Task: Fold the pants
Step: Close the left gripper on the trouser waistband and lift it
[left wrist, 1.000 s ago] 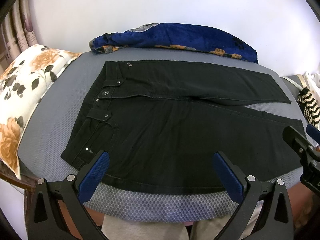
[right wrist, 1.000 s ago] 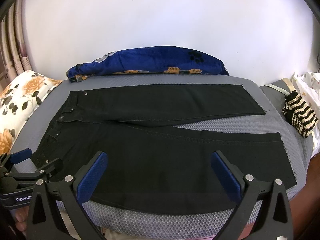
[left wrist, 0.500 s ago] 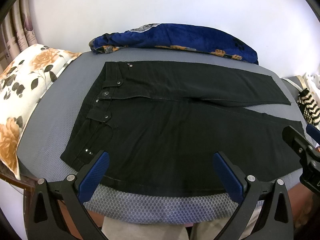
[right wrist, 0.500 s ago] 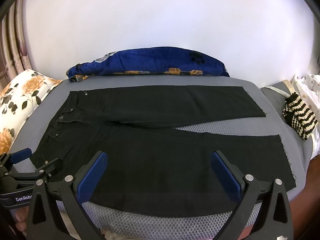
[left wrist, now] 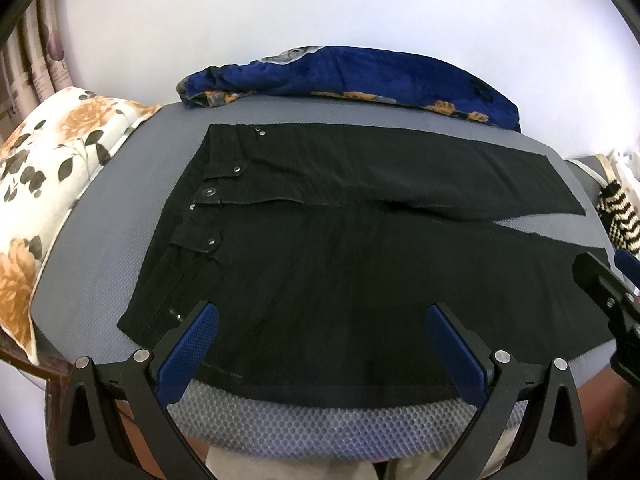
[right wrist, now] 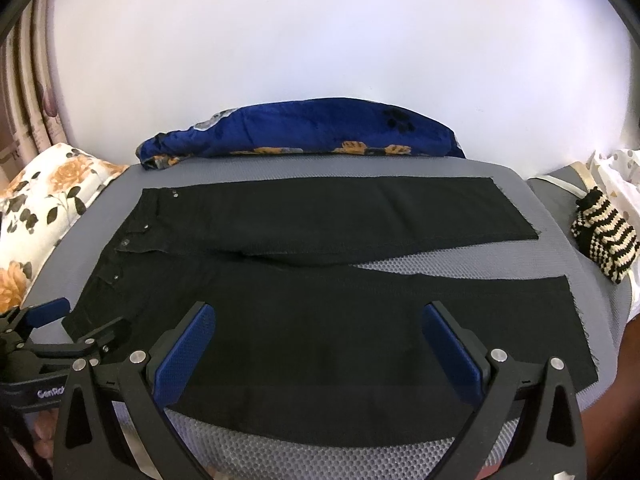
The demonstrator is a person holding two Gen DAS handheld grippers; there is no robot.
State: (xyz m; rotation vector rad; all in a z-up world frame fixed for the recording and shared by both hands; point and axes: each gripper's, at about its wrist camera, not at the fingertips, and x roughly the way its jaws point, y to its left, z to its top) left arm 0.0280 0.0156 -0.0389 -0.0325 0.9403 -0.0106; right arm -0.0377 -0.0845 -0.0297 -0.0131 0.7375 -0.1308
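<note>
White wall backs a grey mesh-covered bed point(left wrist: 120, 216) that carries everything. Black pants point(left wrist: 360, 264) lie flat across the middle of it, waistband toward the left edge, both legs running out toward the right edge with a narrow wedge of grey showing between them near the hems. One leg lies by the far edge, the other along the near edge. Snaps and rivets dot the waistband.

A blue floral blanket point(left wrist: 360, 76) is bunched along the far edge against the wall. A flowered pillow point(left wrist: 44, 184) sits off the left edge, with curtains point(right wrist: 24, 92) behind it. A striped knit piece point(right wrist: 604, 240) rests at the right edge, apart from the pants.

Left gripper point(left wrist: 322, 330) hovers over the near edge by the waistband, fingers wide apart and holding nothing. Right gripper point(right wrist: 318, 330) hovers over the near leg, fingers likewise spread and empty. Each gripper shows at the side of the other's view.
</note>
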